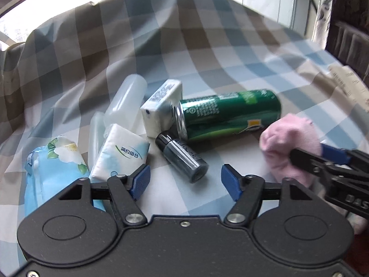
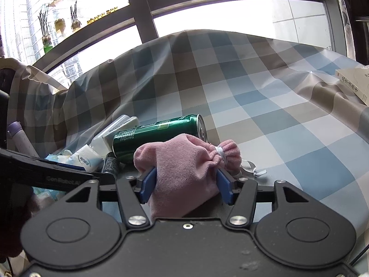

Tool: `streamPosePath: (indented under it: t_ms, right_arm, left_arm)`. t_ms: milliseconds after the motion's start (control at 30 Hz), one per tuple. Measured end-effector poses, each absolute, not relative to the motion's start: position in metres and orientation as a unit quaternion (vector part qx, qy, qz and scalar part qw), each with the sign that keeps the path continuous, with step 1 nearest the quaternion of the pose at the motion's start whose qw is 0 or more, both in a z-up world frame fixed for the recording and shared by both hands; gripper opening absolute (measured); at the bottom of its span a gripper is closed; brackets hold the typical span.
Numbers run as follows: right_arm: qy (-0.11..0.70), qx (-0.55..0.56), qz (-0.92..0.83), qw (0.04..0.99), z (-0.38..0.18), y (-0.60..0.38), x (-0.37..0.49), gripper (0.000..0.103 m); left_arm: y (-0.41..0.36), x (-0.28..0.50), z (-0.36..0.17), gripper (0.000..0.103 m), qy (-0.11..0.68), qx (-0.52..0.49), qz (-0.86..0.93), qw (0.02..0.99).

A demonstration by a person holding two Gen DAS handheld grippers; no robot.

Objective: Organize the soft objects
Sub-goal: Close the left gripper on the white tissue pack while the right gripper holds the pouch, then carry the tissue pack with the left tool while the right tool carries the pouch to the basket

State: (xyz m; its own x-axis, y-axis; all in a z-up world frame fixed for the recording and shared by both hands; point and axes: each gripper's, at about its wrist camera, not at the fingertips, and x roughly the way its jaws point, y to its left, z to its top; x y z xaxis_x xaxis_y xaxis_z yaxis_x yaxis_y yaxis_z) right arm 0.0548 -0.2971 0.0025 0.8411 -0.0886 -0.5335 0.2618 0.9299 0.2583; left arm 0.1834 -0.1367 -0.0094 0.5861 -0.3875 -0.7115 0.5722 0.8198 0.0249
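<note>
**Right wrist view: pink pouch between the pads**

Right wrist view, lower centre: the right gripper (image 2: 185,184) has its blue pads against both flanks of the pink drawstring pouch (image 2: 182,159), which rests on the checked cloth (image 2: 265,106) just in front of the green can (image 2: 156,130). Left wrist view, lower centre: the left gripper (image 1: 184,181) stands open and empty above the cloth; tissue packs (image 1: 122,152) lie at its left. Judgement: grip the pouch mid-body, not the tied neck, and lift clear of the can before carrying.
</note>
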Motion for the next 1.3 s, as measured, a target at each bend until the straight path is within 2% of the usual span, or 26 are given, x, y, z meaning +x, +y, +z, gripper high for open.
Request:
streamPosePath:
  t_ms: [67, 167, 300, 600, 633, 733, 867, 967, 1167, 1300]
  right_arm:
    - [0.266, 0.165, -0.092, 0.945, 0.002, -0.298, 0.055, 0.055]
    - [0.269, 0.167, -0.093, 0.944, 0.001, -0.298, 0.057, 0.057]
    - [0.27, 0.165, -0.092, 0.944, 0.001, -0.297, 0.057, 0.057]
    - [0.269, 0.169, -0.093, 0.944, 0.001, -0.298, 0.057, 0.058]
    - [0.269, 0.169, -0.093, 0.944, 0.001, -0.298, 0.057, 0.058]
    - [0.268, 0.17, -0.093, 0.944, 0.001, -0.298, 0.057, 0.059]
    - [0.266, 0.171, -0.094, 0.944, 0.001, -0.299, 0.056, 0.061]
    - [0.262, 0.168, -0.1, 0.945, 0.0, -0.299, 0.055, 0.068]
    - [0.242, 0.163, -0.13, 0.948, 0.0, -0.301, 0.053, 0.103]
    - [0.228, 0.172, -0.133, 0.949, -0.001, -0.303, 0.053, 0.102]
  left_arm:
    - [-0.129, 0.182, -0.003, 0.068, 0.355, 0.117, -0.246, 0.894]
    - [-0.12, 0.189, 0.001, 0.076, 0.342, 0.12, -0.206, 0.909]
    - [-0.126, 0.198, -0.008, 0.08, 0.335, 0.193, -0.184, 0.904]
    - [-0.154, 0.195, -0.038, 0.079, 0.302, 0.342, -0.165, 0.875]
    - [-0.157, 0.195, -0.041, 0.069, 0.302, 0.355, -0.166, 0.869]
    - [-0.158, 0.199, -0.04, 0.05, 0.314, 0.345, -0.171, 0.868]
    - [-0.144, 0.206, -0.024, 0.05, 0.336, 0.269, -0.176, 0.885]
    - [-0.13, 0.202, -0.008, 0.05, 0.345, 0.211, -0.186, 0.895]
    - [-0.109, 0.173, 0.013, 0.05, 0.35, 0.158, -0.206, 0.9]
    - [-0.093, 0.156, 0.019, 0.05, 0.365, 0.12, -0.214, 0.898]
